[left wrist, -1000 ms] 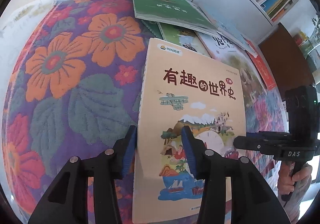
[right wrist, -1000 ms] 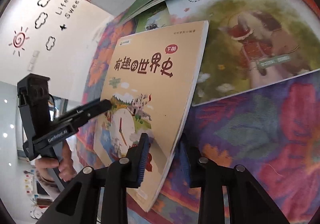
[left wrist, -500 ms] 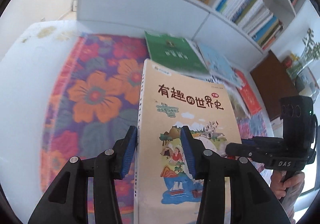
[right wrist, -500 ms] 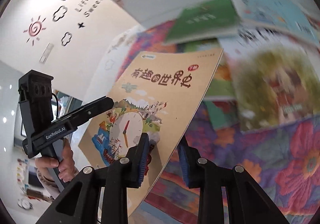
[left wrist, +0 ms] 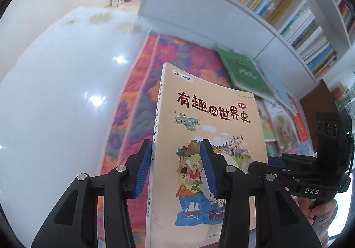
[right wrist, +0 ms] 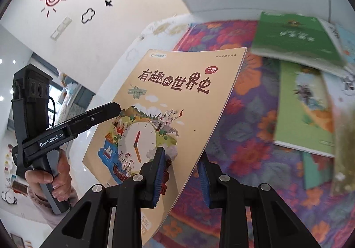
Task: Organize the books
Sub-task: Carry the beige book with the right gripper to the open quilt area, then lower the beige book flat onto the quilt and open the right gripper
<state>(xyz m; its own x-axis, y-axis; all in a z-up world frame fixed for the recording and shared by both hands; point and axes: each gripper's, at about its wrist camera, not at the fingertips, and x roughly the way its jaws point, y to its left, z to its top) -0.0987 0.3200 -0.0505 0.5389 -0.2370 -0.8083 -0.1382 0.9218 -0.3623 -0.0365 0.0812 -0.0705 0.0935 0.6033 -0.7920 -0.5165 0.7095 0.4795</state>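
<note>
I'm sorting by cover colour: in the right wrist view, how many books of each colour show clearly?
tan book: 1
dark green book: 1
light green book: 1
Total: 3. The books at the right edge are too blurred to count.

1 tan book point(left wrist: 206, 137) held above floral rug point(left wrist: 142, 101); approx 5 books on rug; 2 grippers.

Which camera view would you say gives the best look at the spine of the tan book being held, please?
The left wrist view: the tan book turns its white spine, with printed text, toward that camera beside the left gripper. The right wrist view shows only the cover and the page edge, not the spine.
</note>
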